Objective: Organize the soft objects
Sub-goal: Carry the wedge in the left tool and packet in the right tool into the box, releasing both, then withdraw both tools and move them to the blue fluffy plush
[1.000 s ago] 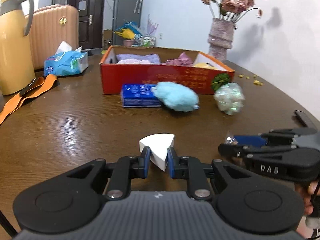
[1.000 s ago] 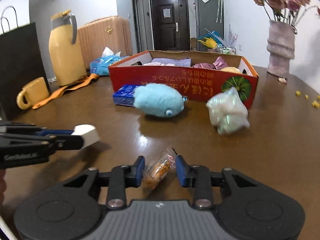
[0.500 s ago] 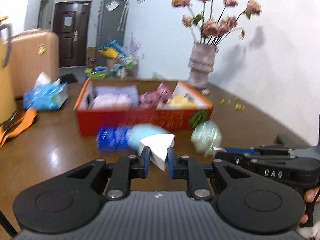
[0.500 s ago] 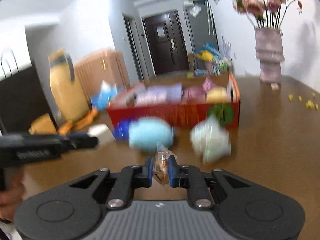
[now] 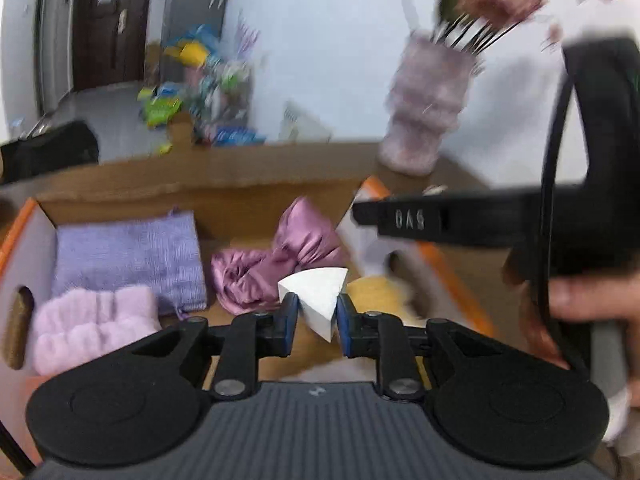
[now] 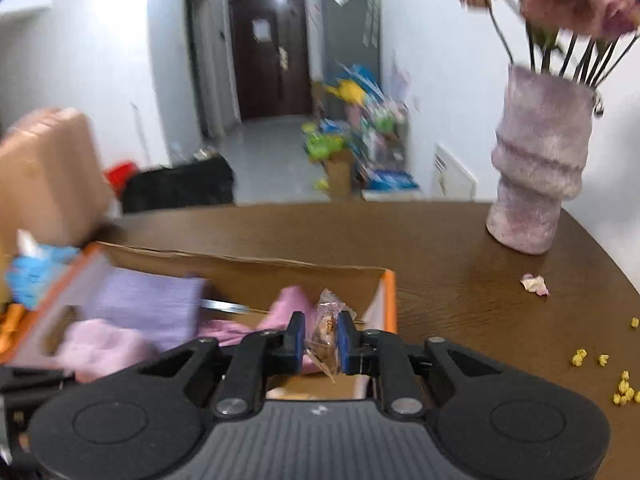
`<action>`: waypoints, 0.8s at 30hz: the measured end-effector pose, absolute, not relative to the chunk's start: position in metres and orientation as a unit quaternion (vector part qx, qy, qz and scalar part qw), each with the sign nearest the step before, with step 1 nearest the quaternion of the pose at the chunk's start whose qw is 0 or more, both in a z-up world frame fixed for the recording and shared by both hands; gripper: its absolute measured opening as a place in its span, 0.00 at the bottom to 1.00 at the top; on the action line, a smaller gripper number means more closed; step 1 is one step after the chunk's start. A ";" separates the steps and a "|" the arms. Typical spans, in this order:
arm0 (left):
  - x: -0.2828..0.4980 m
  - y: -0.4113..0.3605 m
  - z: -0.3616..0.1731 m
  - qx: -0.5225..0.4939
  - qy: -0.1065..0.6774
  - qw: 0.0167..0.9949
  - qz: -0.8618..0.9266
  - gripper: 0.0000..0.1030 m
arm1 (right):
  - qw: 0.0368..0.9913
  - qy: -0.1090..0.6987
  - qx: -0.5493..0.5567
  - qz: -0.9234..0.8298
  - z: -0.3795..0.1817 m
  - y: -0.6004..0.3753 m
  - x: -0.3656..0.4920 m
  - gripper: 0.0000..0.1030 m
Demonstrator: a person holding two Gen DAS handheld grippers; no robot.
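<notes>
My left gripper (image 5: 313, 312) is shut on a white wedge-shaped sponge (image 5: 316, 290) and holds it above the open orange cardboard box (image 5: 120, 196). My right gripper (image 6: 321, 338) is shut on a small clear snack packet (image 6: 328, 326) and holds it over the right end of the same box (image 6: 386, 300). In the box lie a folded lilac cloth (image 5: 128, 254), a fluffy pink item (image 5: 92, 322), a mauve satin bow (image 5: 276, 264) and something yellow (image 5: 376, 294). The right gripper's side also shows in the left wrist view (image 5: 460, 220).
A fuzzy lilac vase with dried flowers (image 6: 540, 172) stands on the brown table (image 6: 460, 260) right of the box. Yellow crumbs (image 6: 600, 360) and a petal (image 6: 534, 283) lie near the right edge. A blue tissue pack (image 6: 36, 272) and a peach suitcase (image 6: 44, 172) are at the left.
Both grippers have risen from the table and moved forward over the box, each still holding its item. The blue plush and other table items have dropped out of view.
</notes>
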State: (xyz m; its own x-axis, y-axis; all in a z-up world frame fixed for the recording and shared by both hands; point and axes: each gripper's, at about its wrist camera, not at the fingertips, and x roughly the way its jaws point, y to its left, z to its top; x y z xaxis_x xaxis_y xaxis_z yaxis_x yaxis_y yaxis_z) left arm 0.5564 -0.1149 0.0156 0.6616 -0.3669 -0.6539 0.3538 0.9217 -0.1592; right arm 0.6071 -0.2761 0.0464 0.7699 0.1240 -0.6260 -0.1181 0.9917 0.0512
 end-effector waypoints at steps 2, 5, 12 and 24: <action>0.570 -0.118 0.001 -0.007 0.384 0.902 -0.195 0.28 | 0.937 0.346 0.004 0.052 0.036 -0.276 0.621 0.23; 0.576 -0.113 -0.007 -0.031 0.400 0.894 -0.199 0.41 | 0.939 0.339 -0.004 0.053 0.033 -0.272 0.620 0.40; 0.557 -0.099 0.027 -0.020 0.363 0.909 -0.202 0.52 | 0.949 0.311 -0.013 0.052 0.058 -0.277 0.598 0.43; 0.429 -0.017 0.138 0.041 0.210 0.973 -0.087 0.79 | 0.969 0.233 -0.023 0.076 0.147 -0.296 0.443 0.64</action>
State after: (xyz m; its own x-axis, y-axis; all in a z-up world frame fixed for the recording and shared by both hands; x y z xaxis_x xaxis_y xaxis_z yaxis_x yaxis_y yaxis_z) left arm 0.4288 -0.0172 0.1377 0.8964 -0.1522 -0.4162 0.1871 0.9814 0.0439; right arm 0.4435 -0.2963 0.1470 0.8802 0.1373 -0.4544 -0.1589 0.9873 -0.0095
